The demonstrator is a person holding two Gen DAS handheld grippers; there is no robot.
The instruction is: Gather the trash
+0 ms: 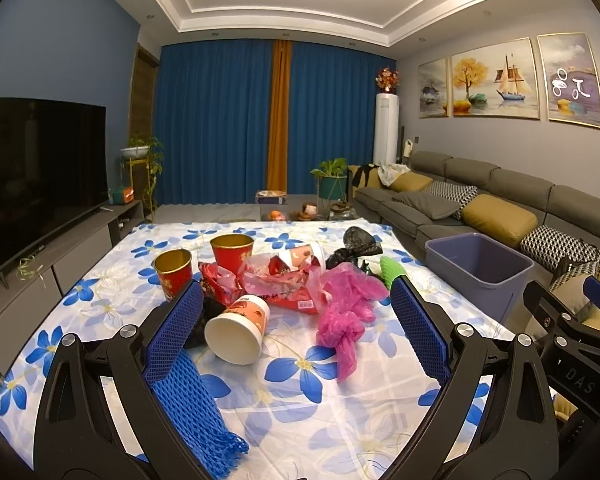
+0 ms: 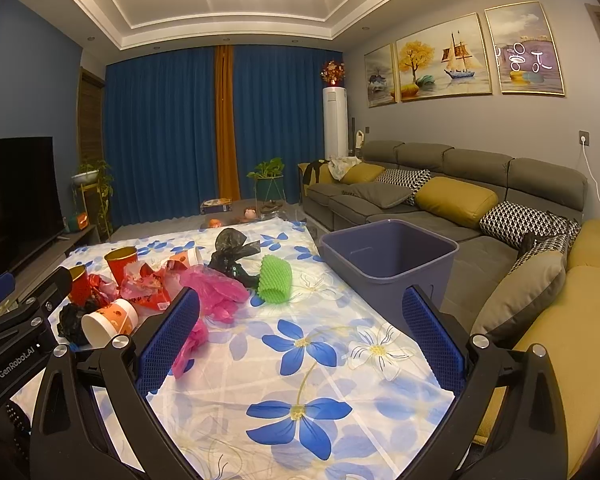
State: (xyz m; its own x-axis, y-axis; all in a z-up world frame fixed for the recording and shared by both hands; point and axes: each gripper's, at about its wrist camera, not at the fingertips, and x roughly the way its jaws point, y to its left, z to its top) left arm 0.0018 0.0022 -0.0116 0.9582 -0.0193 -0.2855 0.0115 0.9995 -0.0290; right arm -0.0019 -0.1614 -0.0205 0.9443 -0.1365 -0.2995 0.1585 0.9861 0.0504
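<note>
Trash lies on the flowered tablecloth (image 1: pixel 300 408): a tipped white paper cup (image 1: pixel 238 330), two upright red cups (image 1: pixel 173 273), red wrappers (image 1: pixel 284 280), a pink plastic bag (image 1: pixel 346 312), a black bag (image 1: pixel 358 244), green foam netting (image 2: pixel 275 279) and blue foam netting (image 1: pixel 192 404). My left gripper (image 1: pixel 296 320) is open above the table; the white cup and pink bag lie between its fingers, untouched. My right gripper (image 2: pixel 300 332) is open and empty over bare cloth. An empty purple bin (image 2: pixel 388 258) stands by the table's right edge.
A grey sofa with yellow and patterned cushions (image 2: pixel 456 200) runs along the right. A TV (image 1: pixel 36 168) on a low cabinet stands at the left. Potted plants and small items sit on the floor beyond the table.
</note>
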